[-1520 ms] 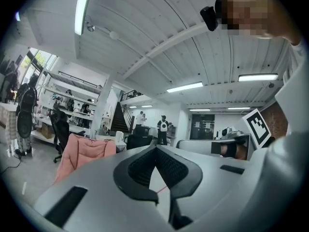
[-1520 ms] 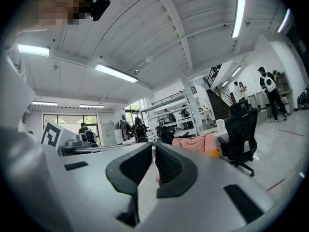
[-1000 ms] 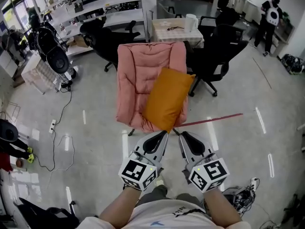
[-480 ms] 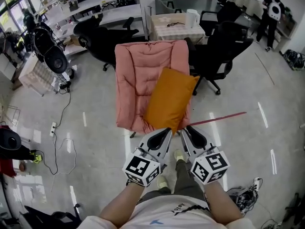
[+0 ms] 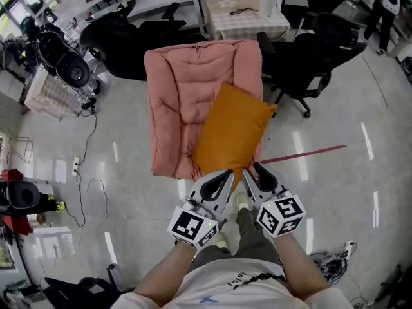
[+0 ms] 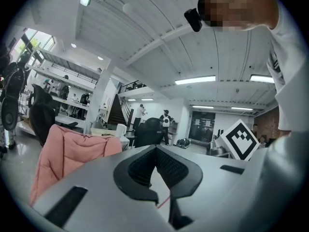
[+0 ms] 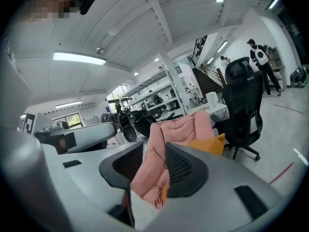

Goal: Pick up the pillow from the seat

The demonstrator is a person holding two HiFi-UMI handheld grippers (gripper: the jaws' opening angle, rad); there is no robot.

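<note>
office floor; orange pillow (image 5: pixel 232 131) propped across pink chair (image 5: pixel 180 89) seat; right claw (image 5: pixel 253 169) opening toward pillow's near corner, empty; left claw (image 5: pixel 228 173) clenched, empty.

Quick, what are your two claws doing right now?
Left gripper: closed, empty.
Right gripper: jaws opening, nothing gripped between them.

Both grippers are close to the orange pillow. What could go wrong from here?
1. The pillow lies askew over the pink seat's near edge; a pinch on its near corner alone may let it sag or slip out.
2. The right gripper's jaws are opening with nothing between them, while the left gripper's look together; a one-sided grip seems likely.
3. The jaws may catch the seat's loose padding too.
</note>
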